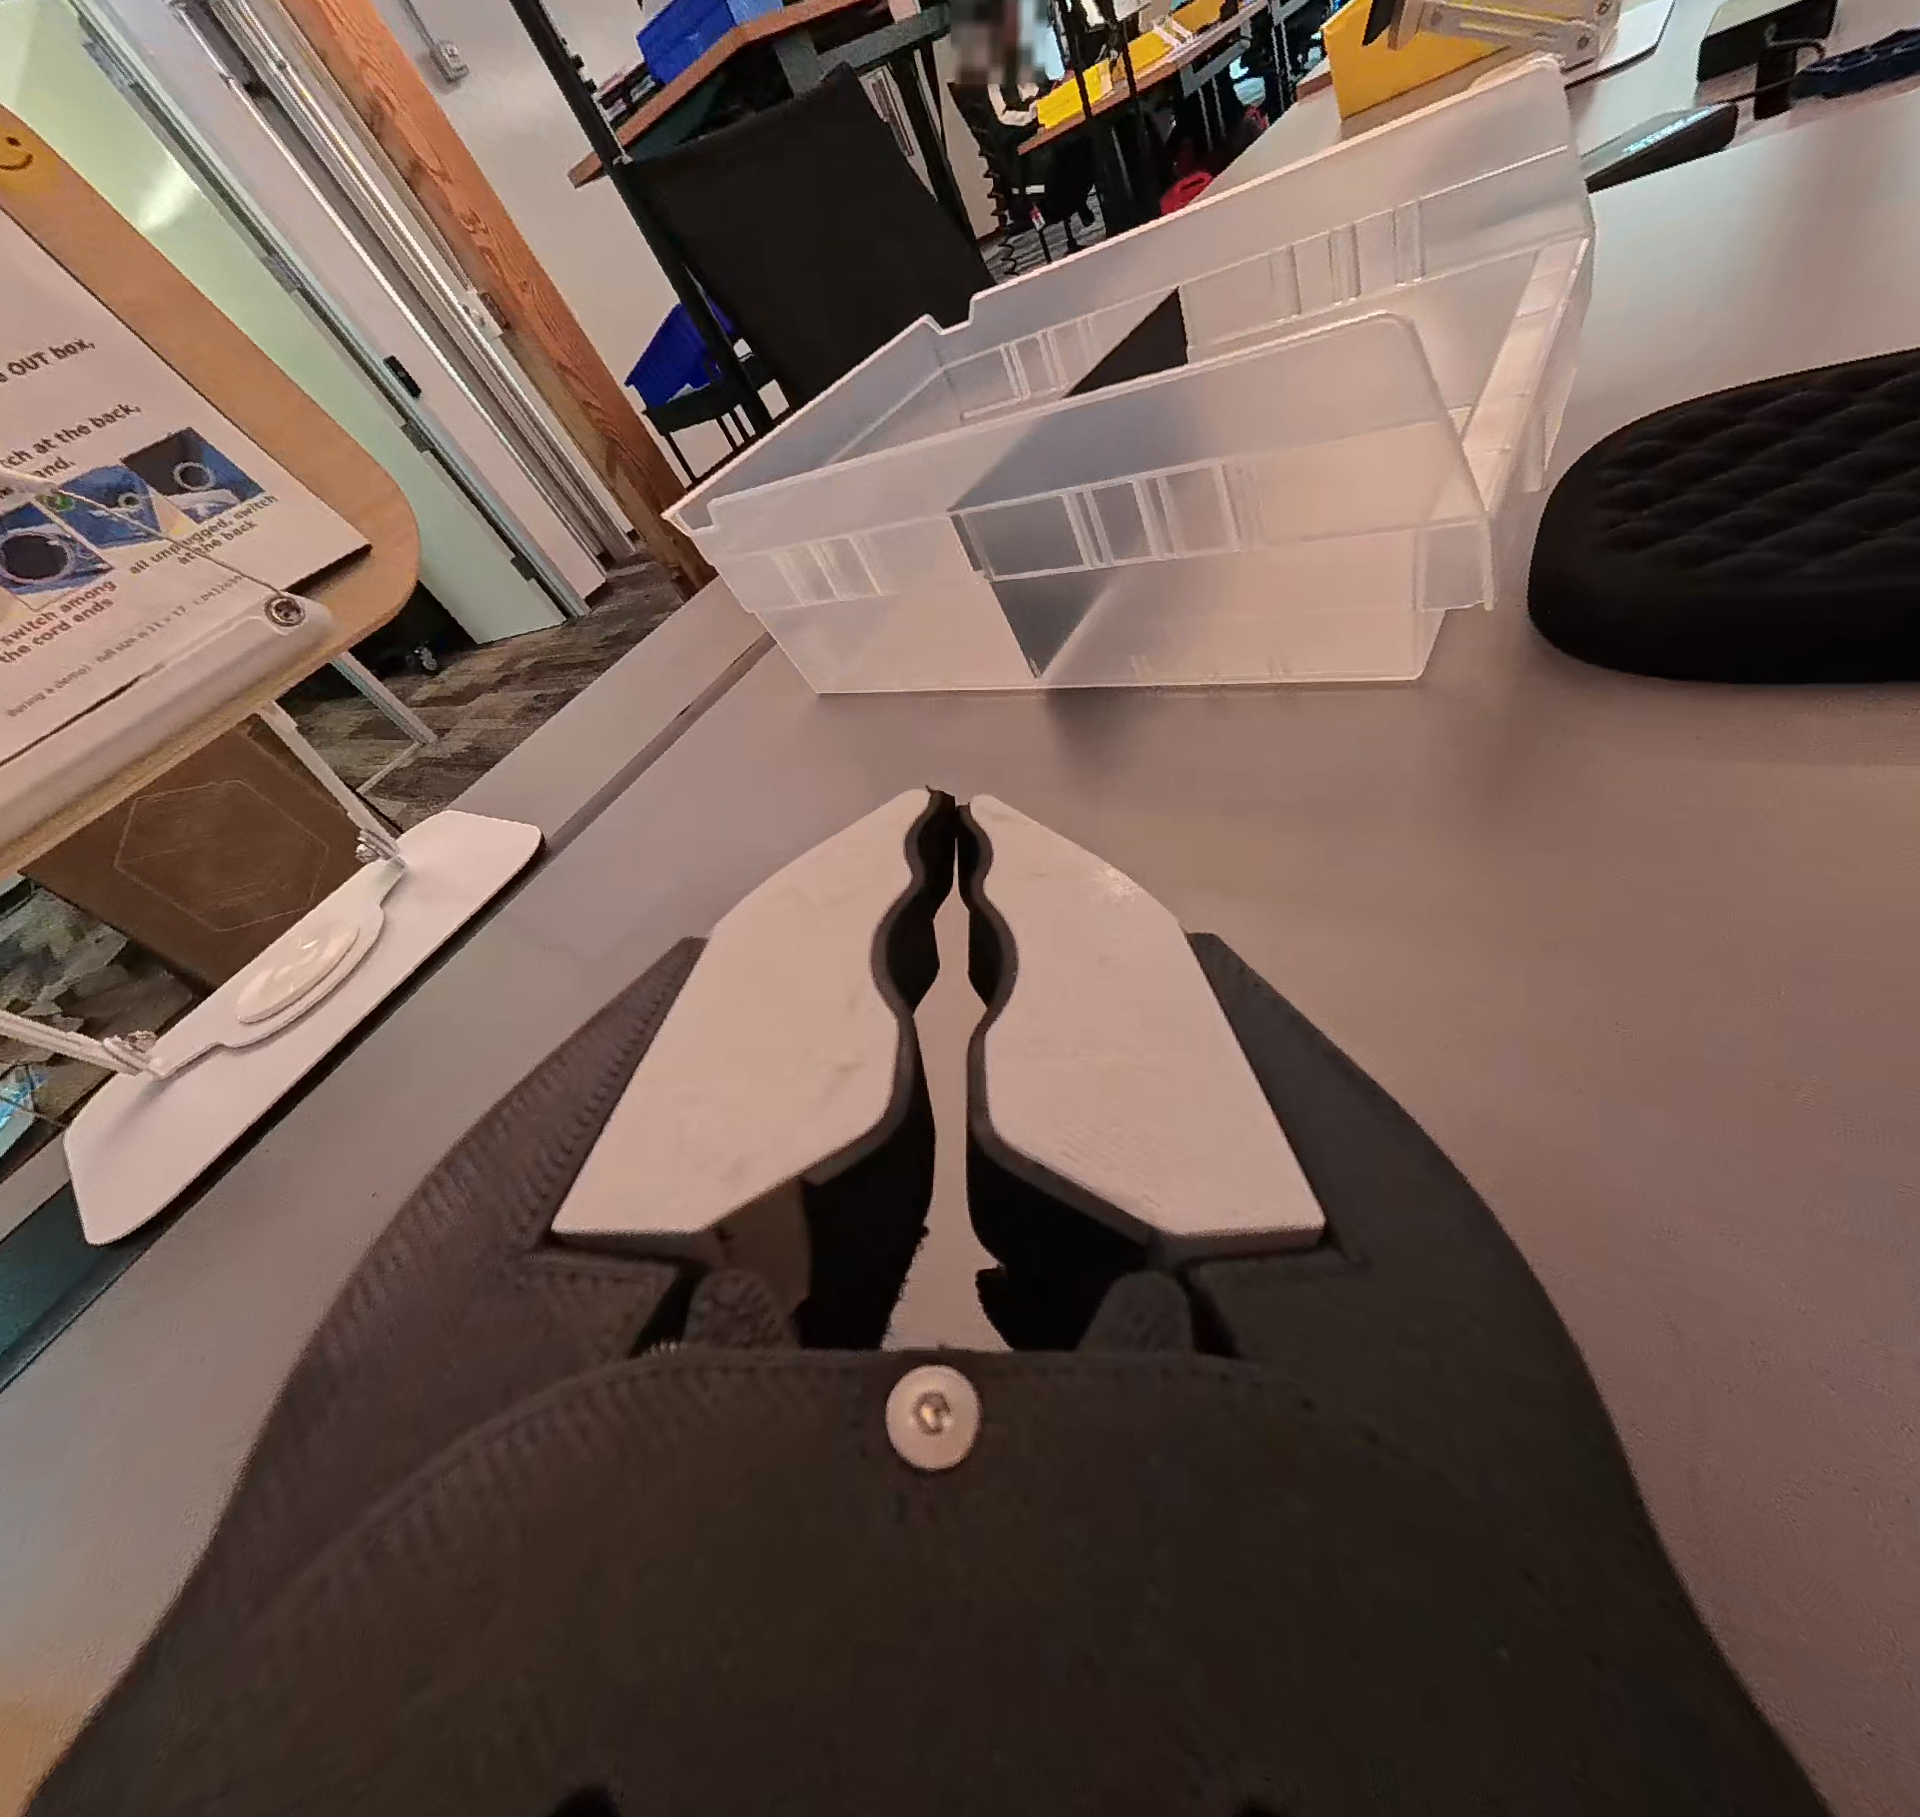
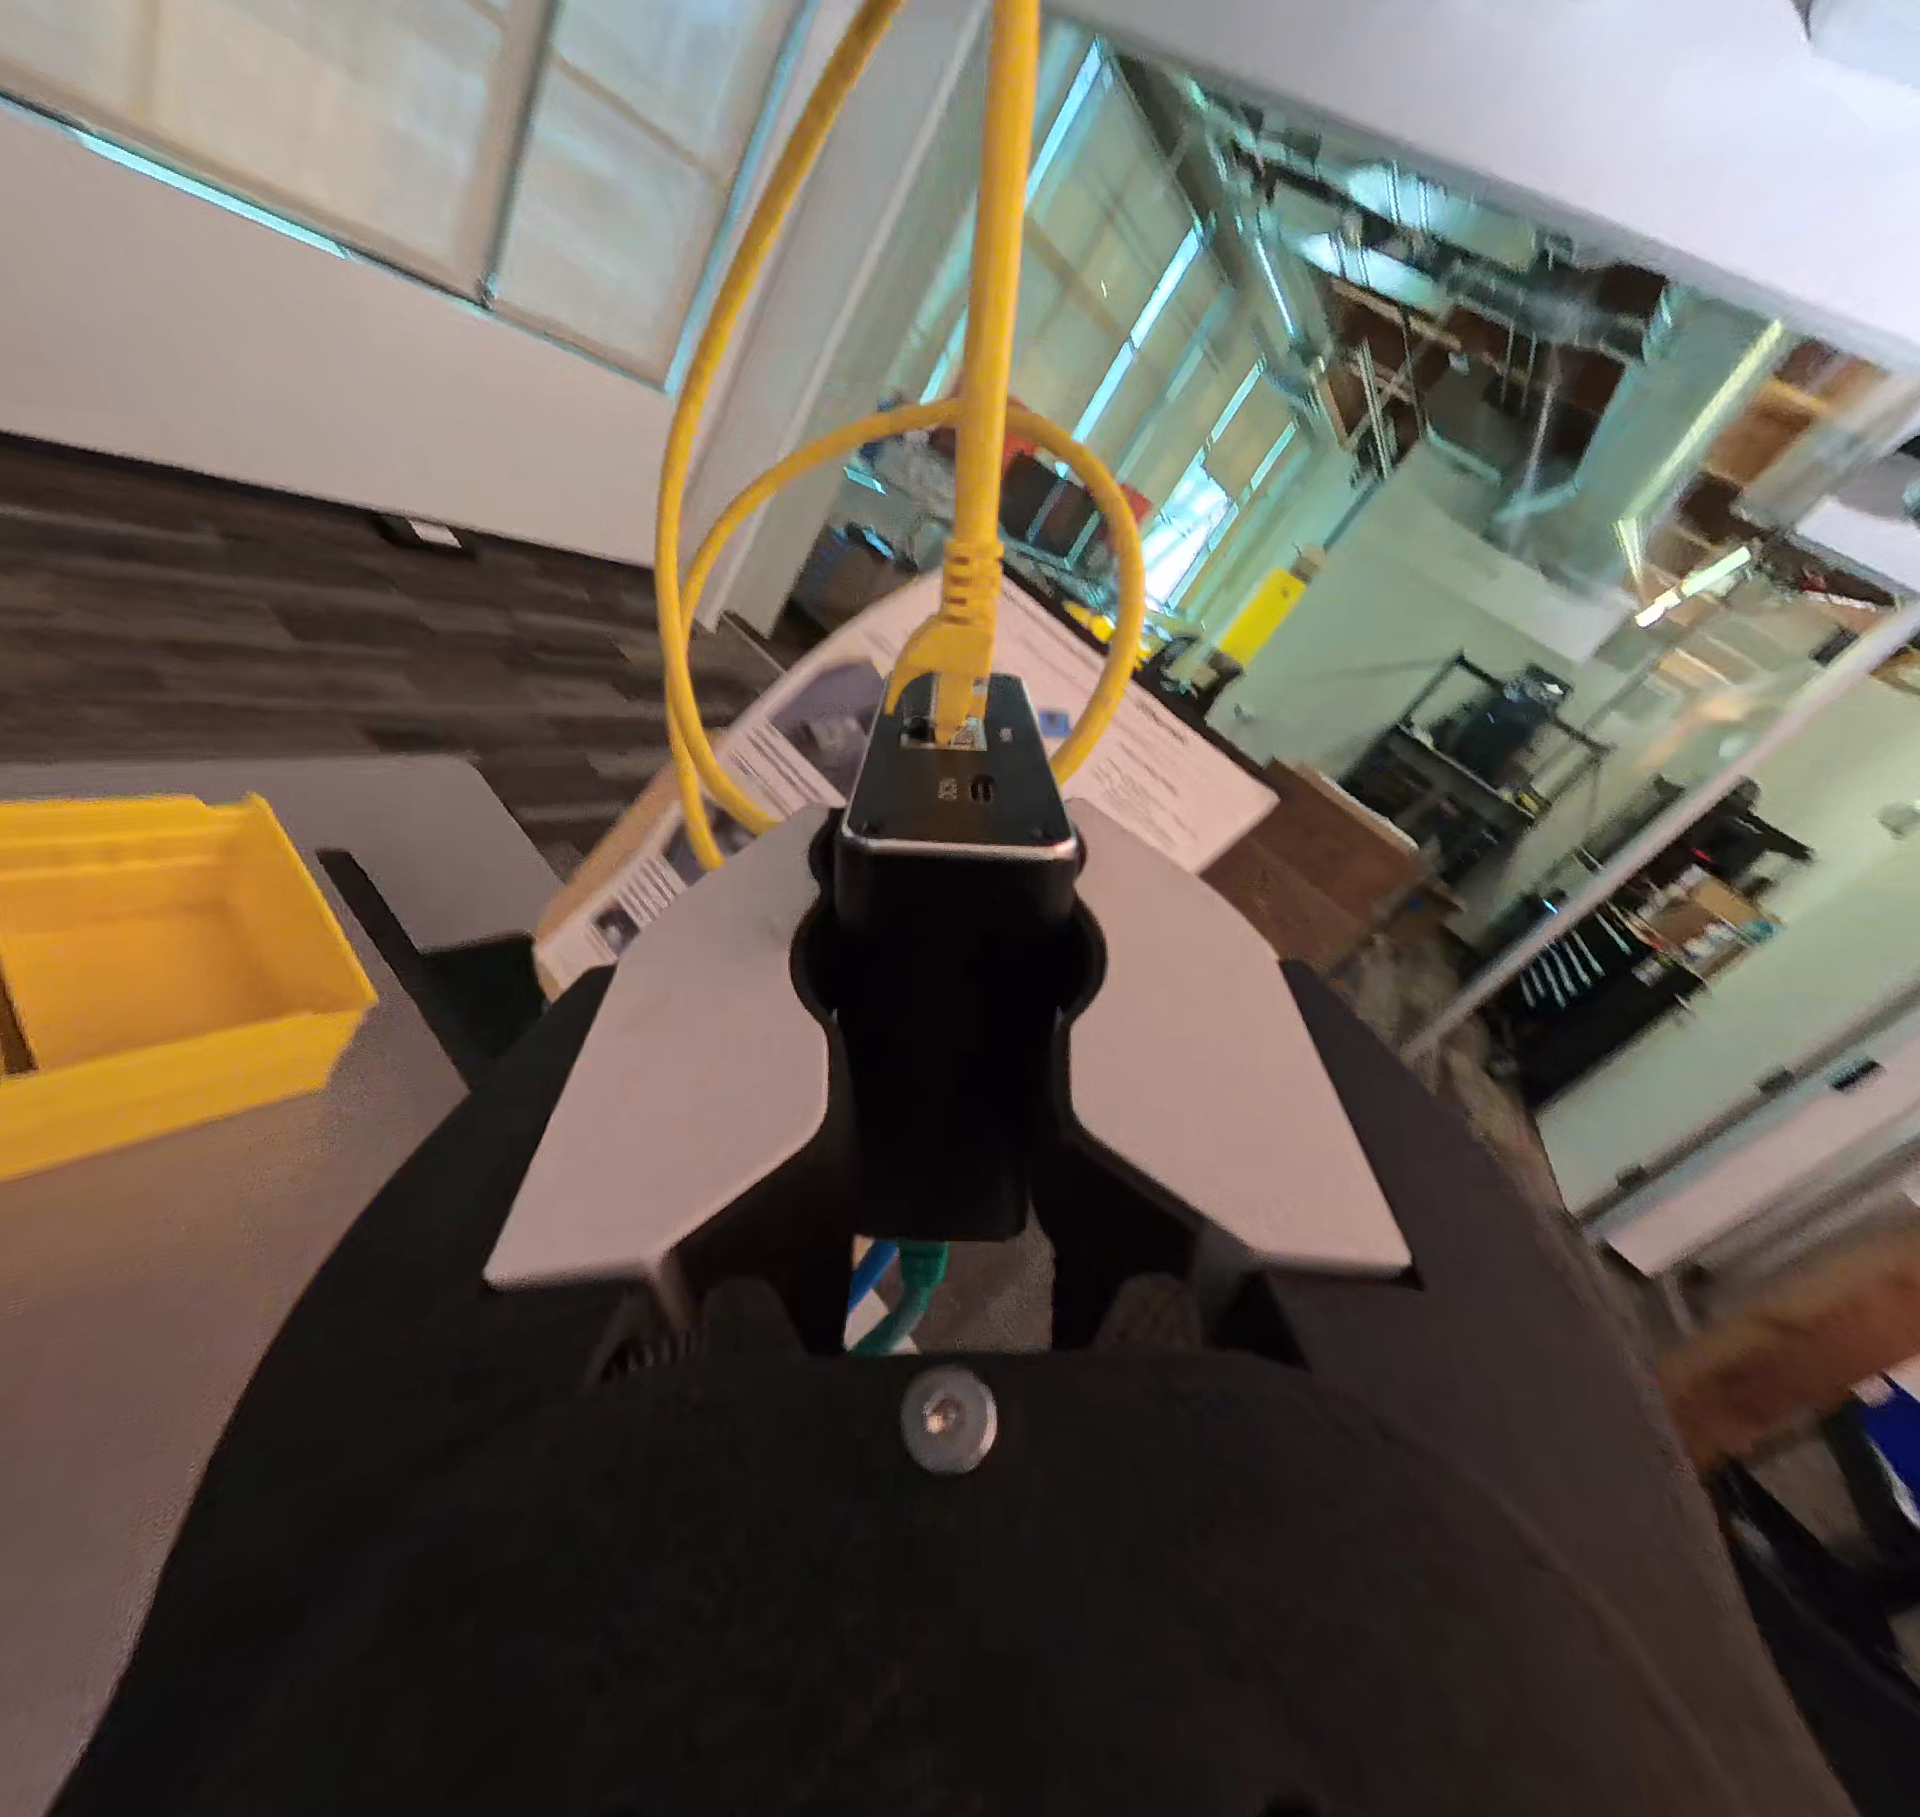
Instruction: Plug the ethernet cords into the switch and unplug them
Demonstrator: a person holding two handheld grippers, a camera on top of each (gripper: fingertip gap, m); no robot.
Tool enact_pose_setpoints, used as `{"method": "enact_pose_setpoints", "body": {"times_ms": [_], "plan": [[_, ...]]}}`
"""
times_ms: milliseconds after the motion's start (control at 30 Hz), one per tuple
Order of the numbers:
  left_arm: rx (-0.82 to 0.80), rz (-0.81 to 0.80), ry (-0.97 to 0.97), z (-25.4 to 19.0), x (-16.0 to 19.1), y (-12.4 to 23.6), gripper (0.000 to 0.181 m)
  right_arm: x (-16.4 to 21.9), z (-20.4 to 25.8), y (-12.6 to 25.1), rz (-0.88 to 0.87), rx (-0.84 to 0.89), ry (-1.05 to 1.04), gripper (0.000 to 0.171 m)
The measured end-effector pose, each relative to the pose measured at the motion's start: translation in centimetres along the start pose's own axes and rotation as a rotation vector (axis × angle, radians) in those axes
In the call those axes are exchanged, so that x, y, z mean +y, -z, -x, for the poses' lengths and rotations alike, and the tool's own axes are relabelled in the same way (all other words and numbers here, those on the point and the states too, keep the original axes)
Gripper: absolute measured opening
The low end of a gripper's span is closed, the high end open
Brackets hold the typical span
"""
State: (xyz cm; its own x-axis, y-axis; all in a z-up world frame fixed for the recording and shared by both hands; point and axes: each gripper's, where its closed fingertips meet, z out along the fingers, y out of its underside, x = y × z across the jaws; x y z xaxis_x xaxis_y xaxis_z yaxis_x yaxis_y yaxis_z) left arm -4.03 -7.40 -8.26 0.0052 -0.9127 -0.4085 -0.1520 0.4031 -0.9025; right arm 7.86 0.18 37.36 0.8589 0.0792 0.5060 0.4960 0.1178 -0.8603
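Two wrist views cover the scene. In the left wrist view, the left gripper [image 1: 951,803] sits low over the grey table [image 1: 1351,988] with its two fingers [image 1: 790,1029] brought together, tips nearly touching, and nothing between them. Ahead of it on the table stands a clear plastic bin [image 1: 1143,520] with an inner divider; a black padded mat [image 1: 1745,520] lies to the bin's right, and a white stand [image 1: 291,998] carrying an instruction sheet [image 1: 135,500] is at the left edge. In the right wrist view, the right gripper [image 2: 956,894] is clamped on the black switch [image 2: 956,936], which is held lengthwise between the fingers. A yellow ethernet cord [image 2: 982,333] is plugged into the switch's far end and loops beyond it. A green cord [image 2: 914,1294] and a blue cord [image 2: 871,1284] show below the switch's near end; their connection is hidden. A yellow bin [image 2: 156,967] rests on the table at the left.
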Motion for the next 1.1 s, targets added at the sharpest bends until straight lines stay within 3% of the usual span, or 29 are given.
{"method": "enact_pose_setpoints", "body": {"times_ms": [167, 500, 1100], "plan": [[0.008, 0.001, -0.010, -0.2, 0.0, 0.0, 0.000, 4.6, -1.8, -0.7, 0.132, 0.045, 0.022, 0.037], [0.013, -0.004, -0.012, -0.3, -0.1, 0.0, 0.000, 8.7, -2.9, -2.6, 0.189, 0.029, -0.039, 0.037], [0.026, 0.016, -0.042, -0.7, 0.2, -0.2, 0.000, 10.0, -4.5, -5.3, 0.072, 0.150, -0.080, 0.037]]}}
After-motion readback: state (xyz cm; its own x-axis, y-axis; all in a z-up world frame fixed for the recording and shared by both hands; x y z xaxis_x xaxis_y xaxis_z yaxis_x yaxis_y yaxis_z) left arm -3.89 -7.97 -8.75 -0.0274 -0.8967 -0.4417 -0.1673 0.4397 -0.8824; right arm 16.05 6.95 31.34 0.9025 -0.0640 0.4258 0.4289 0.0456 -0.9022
